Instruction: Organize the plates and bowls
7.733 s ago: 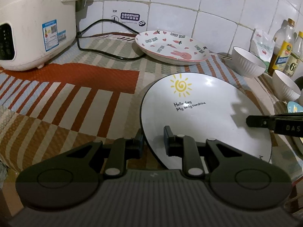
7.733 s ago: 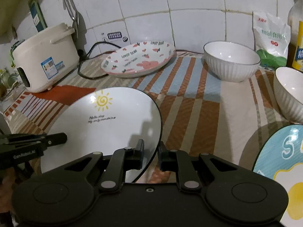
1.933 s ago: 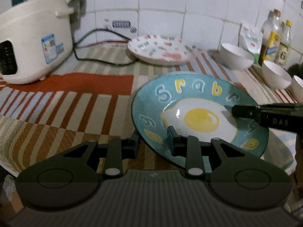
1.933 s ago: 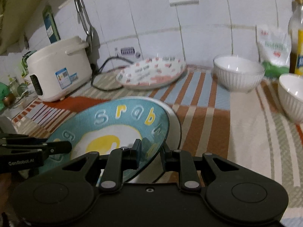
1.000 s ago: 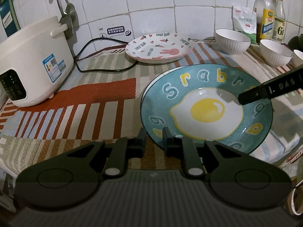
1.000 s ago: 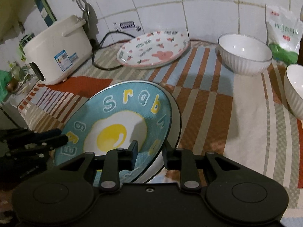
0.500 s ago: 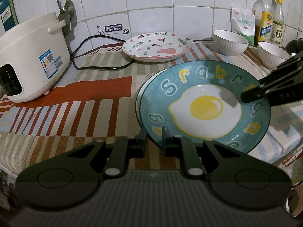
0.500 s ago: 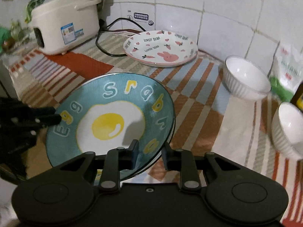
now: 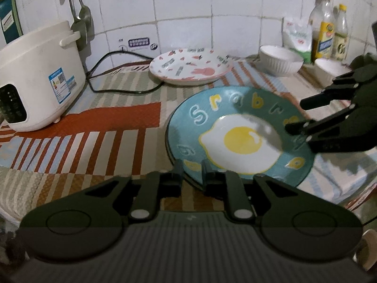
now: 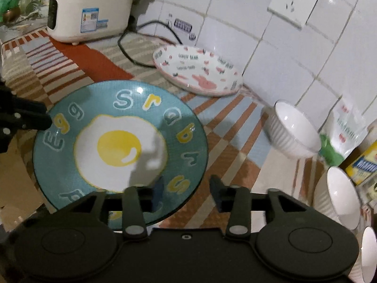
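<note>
Left wrist view, from left to right: a white rice cooker (image 9: 35, 75) stands at the far left of the counter (image 9: 99, 129), which is covered with a striped cloth. A black cord (image 9: 117, 70) runs from behind it along the tiled wall toward a pink-patterned rabbit plate (image 9: 188, 68) lying flat near the wall. In front of that plate sits the blue egg plate (image 9: 238, 136), its near rim held between the closed fingers (image 9: 175, 172) of the left gripper (image 9: 191, 172). A thin dark edge shows under the blue plate's left side; what lies beneath cannot be told. To the right, the right gripper (image 9: 304, 113) hangs over the plate's far-right rim with its fingers spread apart. Behind it stand a white ribbed bowl (image 9: 280, 62), a second white bowl (image 9: 329, 70), a plastic bag (image 9: 297, 37) and two oil bottles (image 9: 327, 28) against the wall.

Right wrist view, same order: the left gripper (image 10: 35, 115) reaches in from the left edge at the blue egg plate (image 10: 117, 146); the grip itself is hard to make out here. The right gripper (image 10: 186, 193) has its fingers wide open, one finger (image 10: 157, 194) over the plate's near rim, the other clear of it above the cloth. The rabbit plate (image 10: 198, 70) lies beyond, and the white bowls (image 10: 294, 129) stand to the right.
</note>
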Available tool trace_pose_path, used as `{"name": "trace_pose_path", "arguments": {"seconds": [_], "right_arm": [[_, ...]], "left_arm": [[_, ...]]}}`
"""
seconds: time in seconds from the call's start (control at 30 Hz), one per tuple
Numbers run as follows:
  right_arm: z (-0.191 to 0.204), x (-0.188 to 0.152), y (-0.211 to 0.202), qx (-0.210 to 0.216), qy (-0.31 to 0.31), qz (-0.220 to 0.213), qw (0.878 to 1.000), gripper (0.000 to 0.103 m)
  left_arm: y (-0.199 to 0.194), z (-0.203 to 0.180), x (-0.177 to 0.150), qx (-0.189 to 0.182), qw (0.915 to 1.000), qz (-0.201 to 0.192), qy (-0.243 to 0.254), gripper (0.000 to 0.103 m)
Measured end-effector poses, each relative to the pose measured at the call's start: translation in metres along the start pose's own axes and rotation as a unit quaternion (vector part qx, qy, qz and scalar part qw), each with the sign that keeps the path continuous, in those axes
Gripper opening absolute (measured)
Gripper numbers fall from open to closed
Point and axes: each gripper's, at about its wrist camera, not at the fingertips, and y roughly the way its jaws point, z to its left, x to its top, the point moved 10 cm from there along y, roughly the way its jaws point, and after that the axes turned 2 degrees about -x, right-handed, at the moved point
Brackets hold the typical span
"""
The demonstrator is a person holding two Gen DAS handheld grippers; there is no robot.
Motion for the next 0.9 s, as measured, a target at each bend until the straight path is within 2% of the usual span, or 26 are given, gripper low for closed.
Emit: {"name": "trace_pose_path", "arguments": {"seconds": [0.07,0.2,0.27,0.37,0.43,0.5,0.7,0.9], "right_arm": [[-0.005,0.005,-0.012,0.02,0.027,-0.029,0.999,0.058],[-0.025,0.022,-0.04,0.054,0.089,-0.095,0.99,0.058],[-0.041,0.035,-0.055,0.082,0.13,-0.136,0.979,0.058],[-0.06,0.052,-0.064,0.109,0.175,-0.166,0.964,0.058],[-0.067,0.061,-0.06,0.114,0.187,-0.165,0.962,0.058],[-0.07,0.071,-0.049,0.125,0.187,-0.146,0.963,0.058],[-0.071,0.09,0.007,0.128,0.217,-0.084,0.964,0.059],[-0.075,0.097,0.064,0.086,0.229,-0.044,0.969,0.059]], "left_arm": [[-0.008,0.0,0.003,-0.007,0.9999,-0.013,0.003,0.021],[-0.022,0.007,0.017,-0.028,0.9992,-0.029,-0.008,0.037],[-0.027,0.012,0.028,-0.035,0.9987,-0.034,-0.012,0.041],[-0.032,0.022,0.048,-0.045,0.9982,-0.037,-0.015,0.048],[-0.033,0.03,0.065,-0.048,0.9977,-0.044,-0.016,0.054],[-0.029,0.04,0.083,-0.042,0.9976,-0.054,-0.016,0.061],[0.015,0.069,0.127,-0.023,0.9976,-0.063,-0.02,0.062],[0.087,0.081,0.144,-0.01,0.9992,-0.036,-0.014,0.059]]}}
